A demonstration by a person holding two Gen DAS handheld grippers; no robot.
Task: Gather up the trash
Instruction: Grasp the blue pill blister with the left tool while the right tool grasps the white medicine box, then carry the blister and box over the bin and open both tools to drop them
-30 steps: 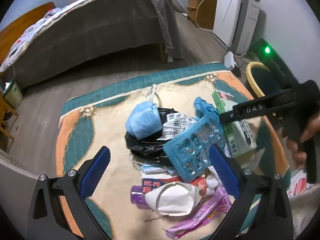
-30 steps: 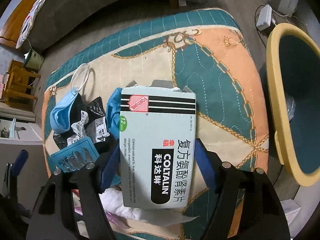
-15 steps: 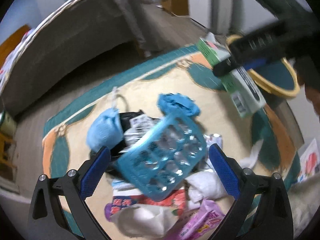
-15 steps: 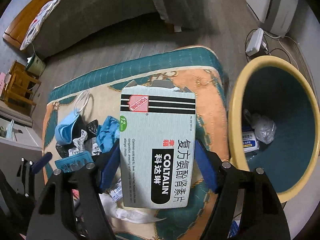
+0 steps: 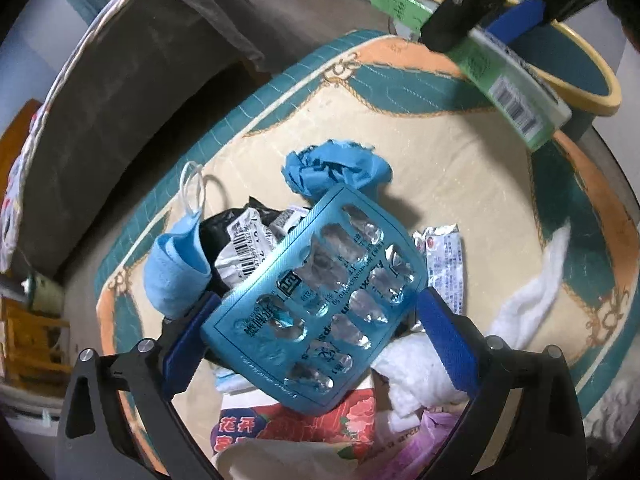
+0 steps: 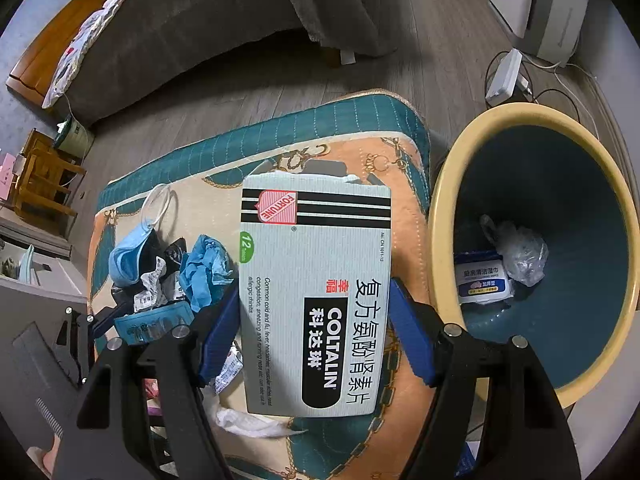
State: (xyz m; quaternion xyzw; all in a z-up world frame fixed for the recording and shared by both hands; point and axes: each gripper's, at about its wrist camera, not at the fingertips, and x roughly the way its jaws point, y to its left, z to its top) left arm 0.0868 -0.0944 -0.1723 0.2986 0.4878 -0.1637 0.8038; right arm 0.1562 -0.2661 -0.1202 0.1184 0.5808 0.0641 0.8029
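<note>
The task is partly done. The yellow-rimmed bin, at three o'clock in the right wrist view, already holds a wipes packet and a crumpled clear bag. The right gripper has its fingers pinching a medicine box, carried above the mat and just beside the bin's rim. The left gripper has its fingers spread around an empty blue blister pack; whether they press it cannot be told. Left to collect: a blue mask, a blue glove, tissues and wrappers. They lie on a teal-and-cream quilted mat on a wooden floor, with a grey-covered bed at twelve o'clock.
</note>
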